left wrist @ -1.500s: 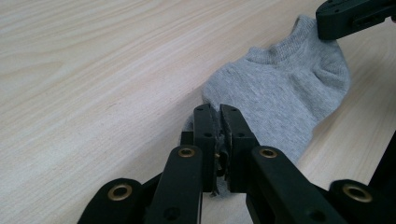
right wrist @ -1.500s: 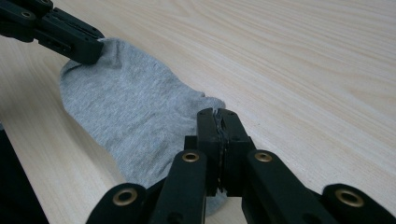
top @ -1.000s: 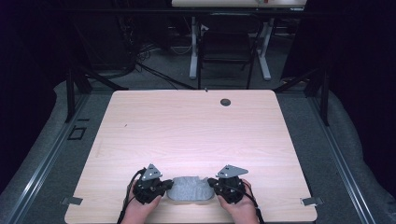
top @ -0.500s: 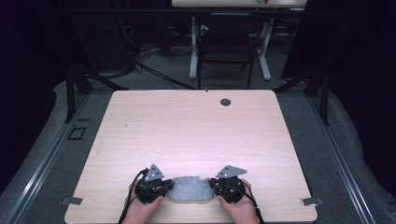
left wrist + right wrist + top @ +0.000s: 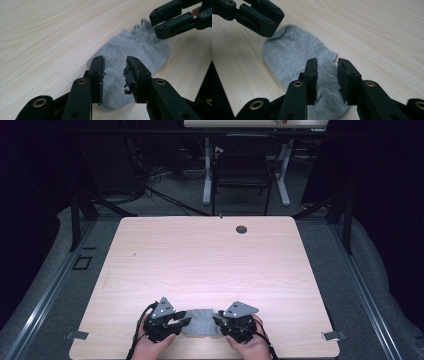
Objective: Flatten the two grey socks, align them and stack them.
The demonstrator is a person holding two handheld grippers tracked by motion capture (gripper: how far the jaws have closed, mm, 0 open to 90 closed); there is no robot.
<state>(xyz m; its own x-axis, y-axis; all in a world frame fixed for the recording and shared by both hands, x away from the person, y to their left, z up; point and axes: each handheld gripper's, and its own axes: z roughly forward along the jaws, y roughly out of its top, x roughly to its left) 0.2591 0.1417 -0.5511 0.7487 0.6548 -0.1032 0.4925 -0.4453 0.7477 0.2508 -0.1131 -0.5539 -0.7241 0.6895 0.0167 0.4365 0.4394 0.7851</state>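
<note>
Near the front edge of the pale wood-grain surface (image 5: 210,255) lay one sock (image 5: 200,322): grey, ankle-cut, fine knit, flat and lightly rumpled, set between two claws. Left claw (image 5: 184,318): one, jaws parted by a narrow gap over one end of the sock, nothing pinched; frayed padding on its right jaw. Right claw (image 5: 217,319): one, jaws likewise slightly parted over the opposite end, holding nothing. Hands: two.

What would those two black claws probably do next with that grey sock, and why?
Probably close each tool on its end of the grey sock. The left tool and right tool both hover open over it, the sock lying flat and ungripped on the table.
</note>
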